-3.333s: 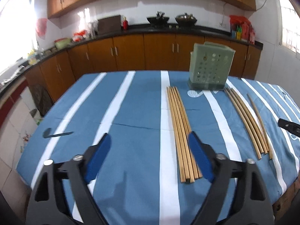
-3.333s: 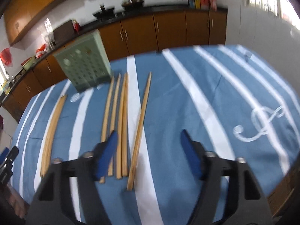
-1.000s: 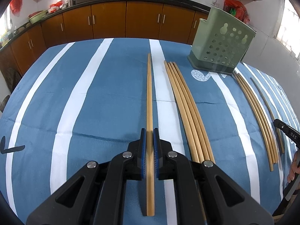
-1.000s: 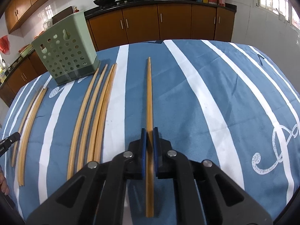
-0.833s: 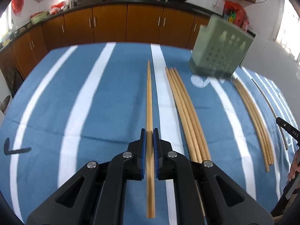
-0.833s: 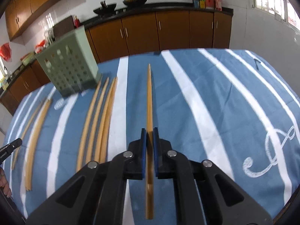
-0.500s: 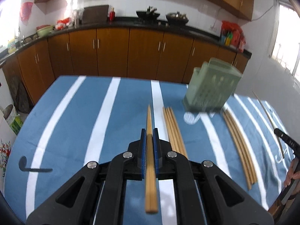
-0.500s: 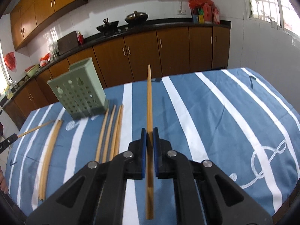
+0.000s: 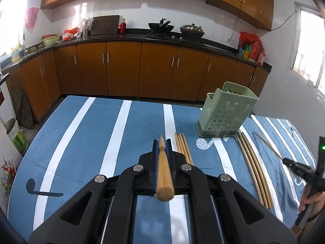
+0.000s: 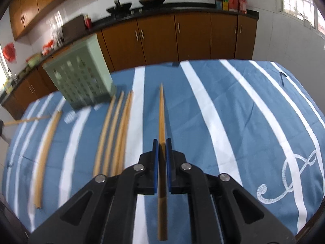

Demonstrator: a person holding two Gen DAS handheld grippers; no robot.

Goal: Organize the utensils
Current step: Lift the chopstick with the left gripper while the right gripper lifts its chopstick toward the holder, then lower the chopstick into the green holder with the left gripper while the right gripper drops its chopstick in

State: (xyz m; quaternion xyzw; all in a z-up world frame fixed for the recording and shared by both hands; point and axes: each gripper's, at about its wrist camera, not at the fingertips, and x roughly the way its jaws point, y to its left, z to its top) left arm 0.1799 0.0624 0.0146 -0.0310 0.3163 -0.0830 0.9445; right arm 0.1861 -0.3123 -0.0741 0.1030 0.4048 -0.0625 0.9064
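Holding one chopstick each: your left gripper has jaws pinching a chopstick, now lifted off the desk; right gripper pinches another chopstick, also raised. Both picks done, so the green holder at far right is next. Loose chopsticks remain on the desk. No readable labels.
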